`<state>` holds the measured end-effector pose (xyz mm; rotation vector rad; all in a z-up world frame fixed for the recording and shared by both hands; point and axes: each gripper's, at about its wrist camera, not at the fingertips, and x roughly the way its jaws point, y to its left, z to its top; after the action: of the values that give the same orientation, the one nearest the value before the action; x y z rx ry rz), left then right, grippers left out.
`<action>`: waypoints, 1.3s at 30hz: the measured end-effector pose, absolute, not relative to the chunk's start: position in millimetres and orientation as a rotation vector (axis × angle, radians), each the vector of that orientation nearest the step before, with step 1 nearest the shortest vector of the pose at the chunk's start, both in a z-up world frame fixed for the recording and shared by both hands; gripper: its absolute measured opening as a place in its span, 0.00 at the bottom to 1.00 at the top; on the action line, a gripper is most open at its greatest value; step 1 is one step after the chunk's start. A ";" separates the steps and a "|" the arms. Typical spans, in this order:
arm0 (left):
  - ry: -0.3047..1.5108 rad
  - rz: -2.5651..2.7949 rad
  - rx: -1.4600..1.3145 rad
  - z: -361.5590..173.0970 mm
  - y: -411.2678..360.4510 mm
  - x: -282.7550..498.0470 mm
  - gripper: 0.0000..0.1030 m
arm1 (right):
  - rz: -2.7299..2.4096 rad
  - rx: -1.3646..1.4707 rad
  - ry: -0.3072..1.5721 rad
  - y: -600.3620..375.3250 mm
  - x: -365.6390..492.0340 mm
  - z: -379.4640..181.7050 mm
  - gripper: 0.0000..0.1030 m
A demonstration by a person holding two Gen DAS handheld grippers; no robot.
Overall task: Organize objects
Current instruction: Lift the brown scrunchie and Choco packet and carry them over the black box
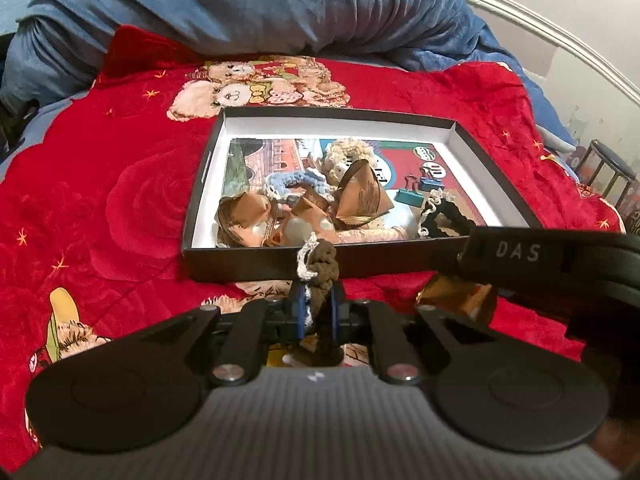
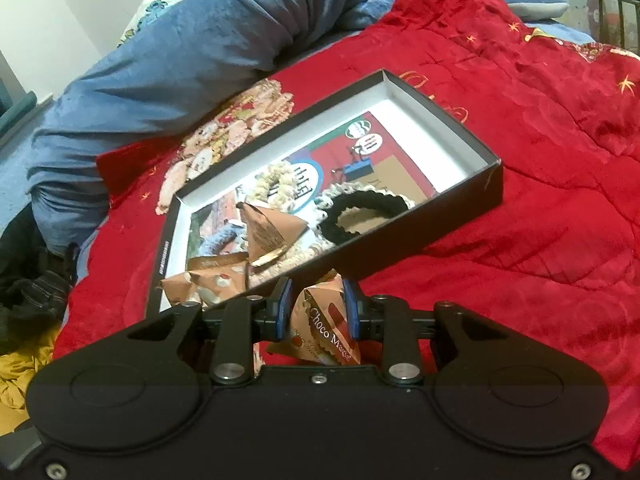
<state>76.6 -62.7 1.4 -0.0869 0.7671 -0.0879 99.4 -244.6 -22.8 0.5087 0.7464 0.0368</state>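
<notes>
Left gripper is clenched on a brown crocheted hair tie, held just short of the box near wall. Right gripper grips a chocolate snack packet, likewise outside the box. Recommended: carry each over the rim before letting go, and aim for bare floor, apparently toward the far corner, since wrappers crowd the near end.

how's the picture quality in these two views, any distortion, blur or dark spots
Left wrist view: strong fisheye bend, the box edges bow and the corners go black; the left gripper base is dim. Right wrist view: same curving; the right gripper body is near black, though the snack packet print reads sharp.
</notes>
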 end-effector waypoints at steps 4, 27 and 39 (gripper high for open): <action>0.758 -0.086 -0.116 2.1 -59.2 76.6 0.14 | 0.066 0.547 0.748 -245.1 101.2 -21.5 0.26; 0.615 -0.126 -0.096 19.2 -56.6 69.8 0.15 | 0.273 0.730 0.568 -261.4 90.7 10.3 0.26; 0.540 -0.109 -0.131 37.3 -41.4 68.6 0.15 | 0.361 0.652 0.390 -255.2 77.1 38.7 0.26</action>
<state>68.6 -41.4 37.3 -0.1308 0.5400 -0.1089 77.1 -255.2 38.7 0.6517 0.3904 0.3609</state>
